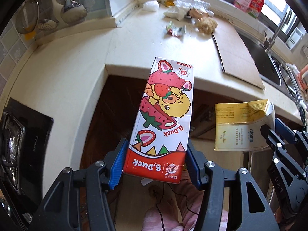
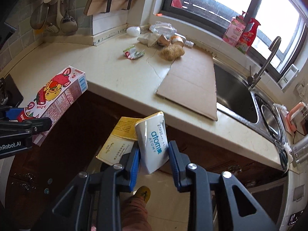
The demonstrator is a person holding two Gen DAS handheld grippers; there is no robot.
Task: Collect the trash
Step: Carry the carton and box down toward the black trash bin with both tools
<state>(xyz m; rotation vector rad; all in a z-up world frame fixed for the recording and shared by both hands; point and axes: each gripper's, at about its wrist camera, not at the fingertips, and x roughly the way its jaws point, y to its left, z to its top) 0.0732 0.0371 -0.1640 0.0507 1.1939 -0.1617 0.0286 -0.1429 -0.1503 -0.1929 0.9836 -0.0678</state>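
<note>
My left gripper (image 1: 154,159) is shut on a red and white B.Duck strawberry carton (image 1: 165,113), its blue pads pressing the carton's red bottom end. The carton (image 2: 57,98) and left gripper (image 2: 28,123) also show at the left of the right wrist view. My right gripper (image 2: 154,157) is shut on a crumpled yellow and white Atomy box (image 2: 152,142); that box (image 1: 242,123) appears at the right of the left wrist view. Both are held off the counter's front edge, above the floor. More trash lies far back on the counter: a crumpled wrapper (image 2: 133,52), plastic bags (image 2: 161,29).
A flat cardboard sheet (image 2: 192,84) lies on the cream counter (image 2: 119,73) beside a steel sink (image 2: 238,98) with a tap (image 2: 263,63). A loofah scrubber (image 2: 172,52) sits by the trash. A stove (image 1: 17,140) is at the left. Dark cabinet doors (image 2: 80,119) below. A person's foot (image 2: 143,193) on the floor.
</note>
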